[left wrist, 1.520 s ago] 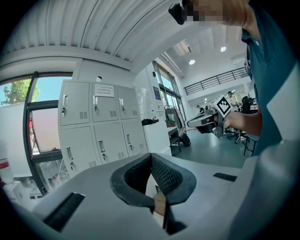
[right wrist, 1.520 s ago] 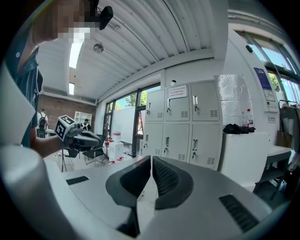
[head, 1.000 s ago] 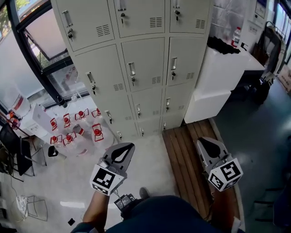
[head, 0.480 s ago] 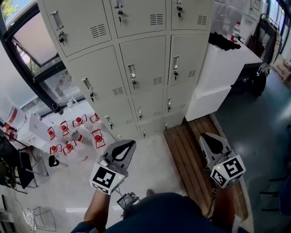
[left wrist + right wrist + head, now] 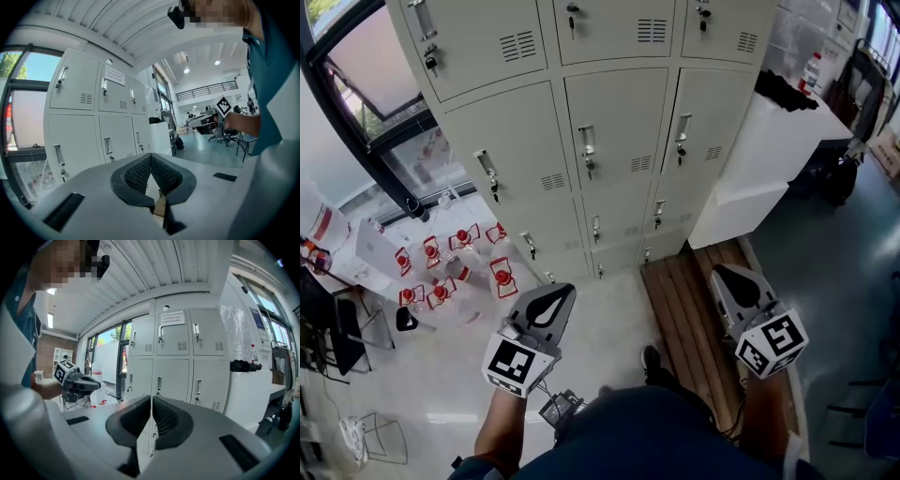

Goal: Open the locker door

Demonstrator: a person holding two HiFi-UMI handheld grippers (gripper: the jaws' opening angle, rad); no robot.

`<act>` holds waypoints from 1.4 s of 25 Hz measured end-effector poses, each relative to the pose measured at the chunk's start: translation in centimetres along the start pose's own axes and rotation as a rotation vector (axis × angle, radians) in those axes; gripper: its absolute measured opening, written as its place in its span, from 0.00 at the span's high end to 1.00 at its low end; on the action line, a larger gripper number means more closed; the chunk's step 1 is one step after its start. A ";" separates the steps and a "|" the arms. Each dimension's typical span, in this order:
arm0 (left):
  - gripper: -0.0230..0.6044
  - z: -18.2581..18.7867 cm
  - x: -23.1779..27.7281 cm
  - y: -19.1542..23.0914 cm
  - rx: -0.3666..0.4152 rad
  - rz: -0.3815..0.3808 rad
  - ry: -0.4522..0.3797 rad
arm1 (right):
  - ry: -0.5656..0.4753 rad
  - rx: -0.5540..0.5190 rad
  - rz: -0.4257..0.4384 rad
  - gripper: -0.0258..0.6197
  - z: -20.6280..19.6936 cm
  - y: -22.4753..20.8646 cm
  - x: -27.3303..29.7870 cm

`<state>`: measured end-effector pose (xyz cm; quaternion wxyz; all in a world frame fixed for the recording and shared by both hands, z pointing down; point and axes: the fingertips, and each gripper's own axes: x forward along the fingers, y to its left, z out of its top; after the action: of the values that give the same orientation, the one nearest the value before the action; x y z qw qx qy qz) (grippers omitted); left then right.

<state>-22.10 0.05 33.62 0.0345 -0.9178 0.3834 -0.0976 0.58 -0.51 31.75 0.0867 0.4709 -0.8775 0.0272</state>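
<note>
1. Head view, hard to see: the top row of the lockers is cut by the upper edge. The lowest doors are foreshortened and their handles are too small to make out. Nothing marks out which locker door is meant; every door in sight is closed. The person's torso covers the lower edge and hides the right forearm.
2. Head view, pose: the left gripper is held out over the pale floor, pointing at the lockers and well apart from them. The right gripper is level with it over the wooden platform, beside the white counter. Each marker cube faces the camera.
3. Left gripper view, hard to see: the gripper's own body fills the lower half and hides the floor. Lens curve bends the lockers, and their left side meets a bright window.
4. Left gripper view, pose: the left gripper has its ribbed pads pressed together at the tip, with nothing between them. The right gripper shows off to the side in the person's hand.
5. Right gripper view, hard to see: print on the paper notice is unreadable. The low doors sit behind the gripper body.
6. Right gripper view, pose: the right gripper is closed and empty, aimed near level at the middle locker column. The left gripper floats alongside, far from the doors.
</note>
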 end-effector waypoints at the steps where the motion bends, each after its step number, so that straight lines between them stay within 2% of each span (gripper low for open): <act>1: 0.94 0.1 0.2 0.4 0.006 0.018 -0.002 | -0.002 0.000 0.018 0.90 0.0 -0.5 1.0; 8: 0.94 1.2 0.7 3.8 0.002 0.191 0.009 | -0.043 -0.028 0.154 0.90 2.3 -3.2 7.4; 12: 0.94 1.2 2.0 4.7 -0.032 0.260 0.025 | -0.033 -0.035 0.220 0.90 2.9 -5.1 10.3; 20: 0.94 0.9 6.1 4.5 -0.025 0.347 0.079 | -0.034 -0.037 0.319 0.90 2.4 -9.8 13.0; 28: 0.94 1.8 10.7 3.2 -0.035 0.424 0.091 | -0.037 -0.029 0.404 0.90 0.7 -14.1 14.3; 35: 0.94 1.9 13.7 4.3 -0.032 0.428 0.089 | -0.026 -0.014 0.422 0.90 -0.3 -15.5 15.0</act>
<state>-15.29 -12.69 33.24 0.0229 -0.8107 0.5720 -0.1225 5.36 -21.36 34.19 0.0710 0.2766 -0.9578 0.0324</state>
